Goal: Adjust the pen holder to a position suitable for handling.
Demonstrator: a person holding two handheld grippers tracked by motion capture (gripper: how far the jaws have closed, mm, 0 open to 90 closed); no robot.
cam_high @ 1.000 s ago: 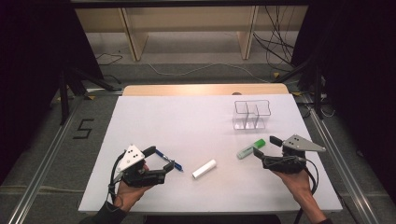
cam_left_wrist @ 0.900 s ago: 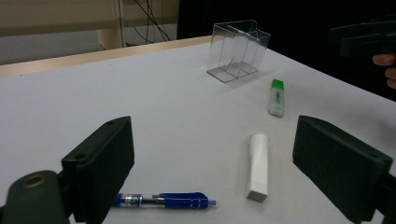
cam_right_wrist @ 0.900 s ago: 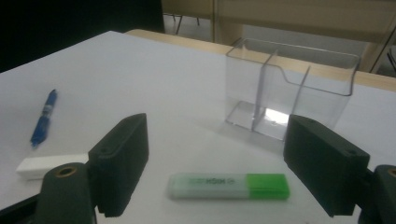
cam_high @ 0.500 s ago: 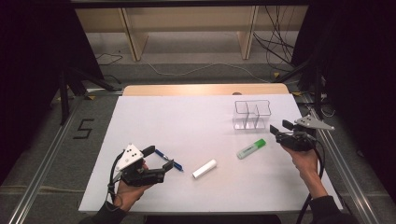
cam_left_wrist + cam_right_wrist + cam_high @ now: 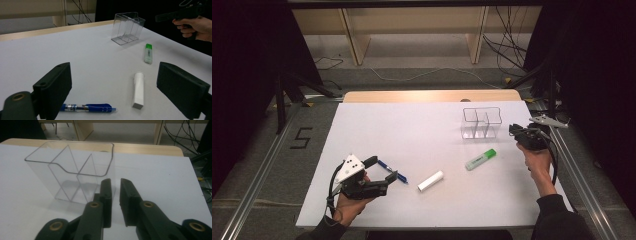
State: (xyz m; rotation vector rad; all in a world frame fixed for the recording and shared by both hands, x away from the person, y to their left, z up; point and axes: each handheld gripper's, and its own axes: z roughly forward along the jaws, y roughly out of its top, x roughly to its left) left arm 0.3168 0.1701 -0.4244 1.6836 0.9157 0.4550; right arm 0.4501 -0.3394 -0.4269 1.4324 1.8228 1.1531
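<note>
On the white table [image 5: 422, 130] the clear organizer [image 5: 481, 122] is empty, the highlighter [image 5: 480, 159], white tube [image 5: 430, 180] and blue pen [image 5: 392, 172] lie outside with free room, my right gripper [image 5: 115, 185] has just been closing on nothing beside it, and my left gripper [image 5: 384, 176] waits wide open at the pen.

Both grippers are built in black, with brass-coloured screws at the jaws. A grey three-cornered plate is carried on the left gripper [image 5: 384, 179] and the right gripper [image 5: 513, 130]. Dark sleeves are worn.
</note>
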